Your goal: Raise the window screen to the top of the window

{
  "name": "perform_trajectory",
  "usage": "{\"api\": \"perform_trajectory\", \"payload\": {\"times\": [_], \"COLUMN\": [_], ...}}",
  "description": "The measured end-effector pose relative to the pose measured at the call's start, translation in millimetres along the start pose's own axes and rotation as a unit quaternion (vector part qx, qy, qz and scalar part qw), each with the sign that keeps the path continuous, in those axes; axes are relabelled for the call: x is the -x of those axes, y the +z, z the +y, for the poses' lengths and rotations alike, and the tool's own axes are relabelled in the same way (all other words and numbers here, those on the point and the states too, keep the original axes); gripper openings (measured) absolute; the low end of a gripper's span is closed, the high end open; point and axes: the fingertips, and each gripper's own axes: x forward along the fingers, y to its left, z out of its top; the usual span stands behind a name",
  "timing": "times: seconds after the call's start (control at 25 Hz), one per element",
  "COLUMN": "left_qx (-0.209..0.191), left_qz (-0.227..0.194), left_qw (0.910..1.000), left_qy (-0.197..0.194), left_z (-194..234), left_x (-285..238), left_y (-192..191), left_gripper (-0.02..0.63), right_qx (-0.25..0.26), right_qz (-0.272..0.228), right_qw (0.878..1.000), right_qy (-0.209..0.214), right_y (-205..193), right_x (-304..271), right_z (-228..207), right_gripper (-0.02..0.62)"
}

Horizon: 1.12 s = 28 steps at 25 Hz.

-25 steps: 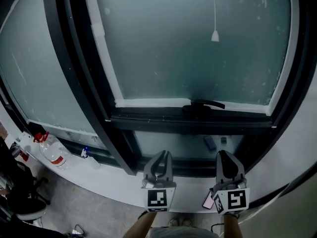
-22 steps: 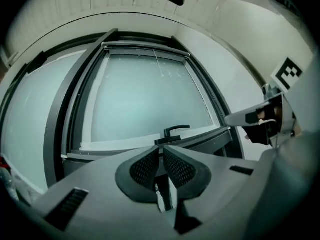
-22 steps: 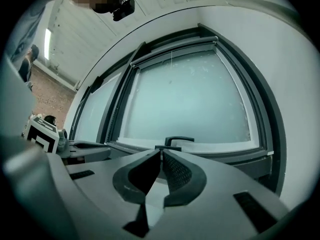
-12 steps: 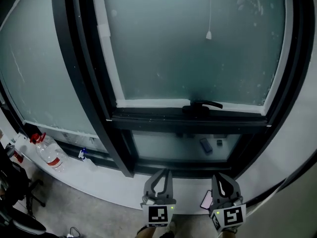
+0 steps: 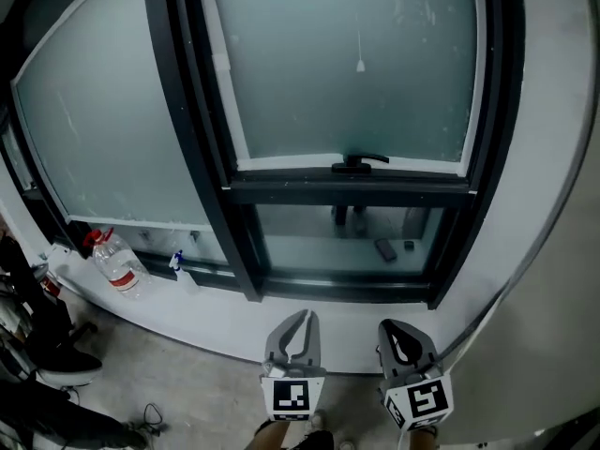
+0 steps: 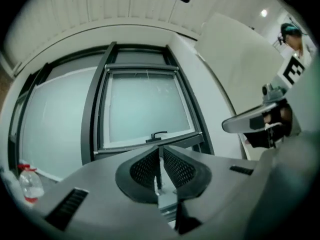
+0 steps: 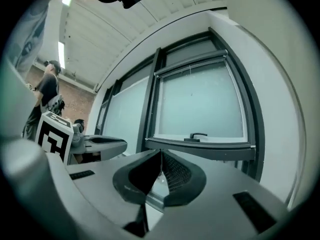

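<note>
Well apart: left tool (image 5: 306, 315), window screen (image 5: 394, 82).

Off-task stuff:
- Clear water bottle (image 5: 119, 268), red cap, upright at the left end of the white ledge (image 5: 216, 312).
- Small blue-topped bottle (image 5: 176, 262) near it on the same ledge, not touching.
- Black legs (image 5: 56, 362), likely a chair base, on the grey floor (image 5: 187, 392) far left, with a loose cable (image 5: 148, 414) nearby.
- Person in a dark top (image 7: 47, 91) standing by a brick wall (image 7: 75, 101), strip light (image 7: 61, 54) overhead.
- Ceiling (image 6: 100, 4) is white and panelled.
</note>
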Motion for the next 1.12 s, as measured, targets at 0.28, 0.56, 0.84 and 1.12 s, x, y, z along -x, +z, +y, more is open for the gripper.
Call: {"api": "perform_trajectory", "payload": {"times": [0.28, 0.56, 0.84, 1.12], "left_qx": [-0.043, -0.023, -0.006, 0.010], "left_qz": [-0.033, -0.016, 0.016, 0.023], "left_qw": [0.9985, 0.9996, 0.9998, 0.9996], "left_qy": [0.012, 0.002, -0.008, -0.012], "left_z": [20, 57, 79, 77], "left_x": [75, 176, 251, 288], "left_y": [31, 21, -8, -15], "left_gripper": [0.031, 0.031, 0.031, 0.031], "right_qx": [0.014, 0.009, 0.021, 0.027], "right_qz": [0.009, 0.013, 0.041, 0.034], "right_qw": [1.000, 0.999, 0.999, 0.999], "right_qy": [-0.008, -0.029, -0.019, -0.025], "right_y": [7, 16, 3, 10], "right_x": [53, 81, 113, 138], "right_z": [46, 133, 218, 246], "right_gripper": [0.014, 0.014, 0.014, 0.014]}}
